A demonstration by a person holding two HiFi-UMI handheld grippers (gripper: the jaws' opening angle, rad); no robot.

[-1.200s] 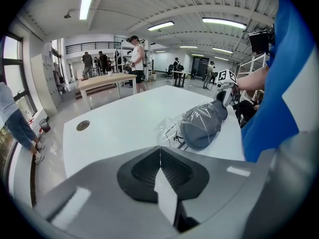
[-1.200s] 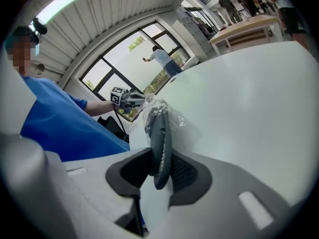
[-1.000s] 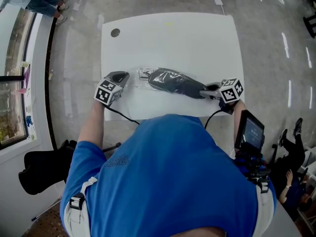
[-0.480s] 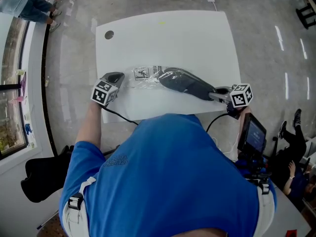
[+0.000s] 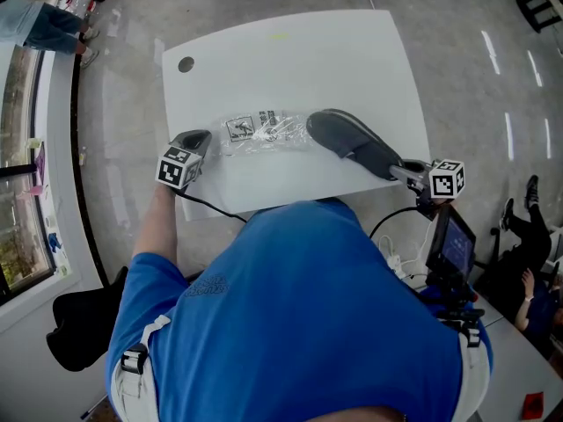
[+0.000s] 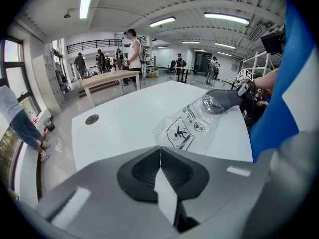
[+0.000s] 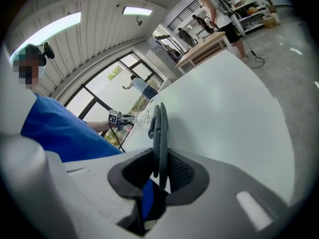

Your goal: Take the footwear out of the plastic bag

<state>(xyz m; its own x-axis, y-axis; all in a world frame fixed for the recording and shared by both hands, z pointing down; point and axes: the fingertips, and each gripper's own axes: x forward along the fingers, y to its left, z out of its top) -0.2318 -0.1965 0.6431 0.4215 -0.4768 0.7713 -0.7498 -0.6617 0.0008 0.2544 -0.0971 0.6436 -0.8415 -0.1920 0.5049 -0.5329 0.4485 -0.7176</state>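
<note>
A dark grey slipper (image 5: pixel 352 143) lies on the white table (image 5: pixel 290 60), its toe at the mouth of a clear plastic bag (image 5: pixel 259 130). My right gripper (image 5: pixel 400 170) is shut on the slipper's heel end; in the right gripper view the slipper (image 7: pixel 158 128) stands edge-on between the jaws (image 7: pixel 158 163). My left gripper (image 5: pixel 201 139) is shut at the bag's left end, seemingly pinching its edge. In the left gripper view the printed bag (image 6: pixel 192 126) stretches away from the jaws (image 6: pixel 159 151) toward the slipper (image 6: pixel 227 97).
A round grey cable hole (image 5: pixel 186 63) sits at the table's far left corner. A device with a screen (image 5: pixel 453 244) hangs at my right side. A person (image 5: pixel 44 25) stands at the far left by the windows. Other people and a wooden table (image 6: pixel 107 78) are farther off.
My right gripper has pulled the slipper to the right, so it has slid out of the bag. The bag now lies flat and stretched beside the left gripper, which hardly moved.
</note>
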